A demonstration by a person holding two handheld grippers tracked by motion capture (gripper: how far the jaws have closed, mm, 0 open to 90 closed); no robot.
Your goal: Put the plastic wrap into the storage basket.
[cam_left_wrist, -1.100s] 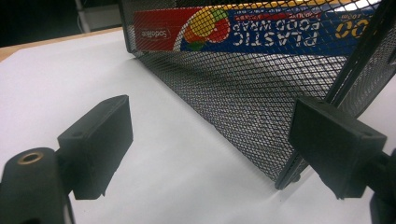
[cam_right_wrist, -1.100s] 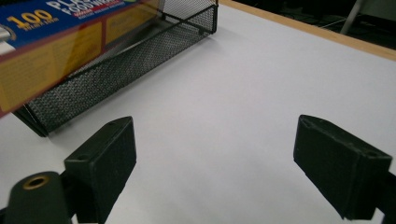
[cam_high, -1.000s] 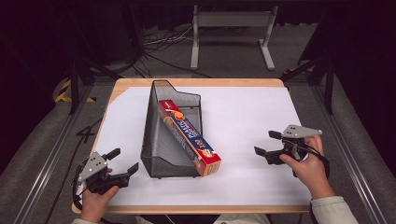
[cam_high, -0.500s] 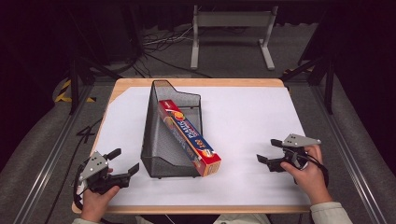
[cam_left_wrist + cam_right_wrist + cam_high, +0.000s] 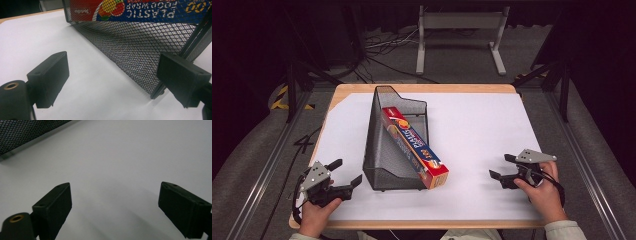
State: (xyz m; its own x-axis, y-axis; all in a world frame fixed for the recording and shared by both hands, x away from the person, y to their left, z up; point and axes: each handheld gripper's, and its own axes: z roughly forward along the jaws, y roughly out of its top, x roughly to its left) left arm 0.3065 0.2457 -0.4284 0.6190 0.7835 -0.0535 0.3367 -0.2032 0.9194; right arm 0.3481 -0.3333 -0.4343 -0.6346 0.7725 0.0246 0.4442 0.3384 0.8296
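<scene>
Mesh basket (image 5: 384,150) blocking mid-table, open white tabletop (image 5: 482,125) on both sides

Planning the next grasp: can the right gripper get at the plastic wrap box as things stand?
Probably yes. The right gripper is open, and bare white table lies between it and the plastic wrap box, whose near end sticks out of the mesh tray on that side.

Looks like a lab or recording studio: dark curtained surround, white-covered bench (image 5: 492,125) on metal rails (image 5: 262,170), cables (image 5: 382,42) across grey floor, a metal stand (image 5: 459,35) at the far side.
</scene>
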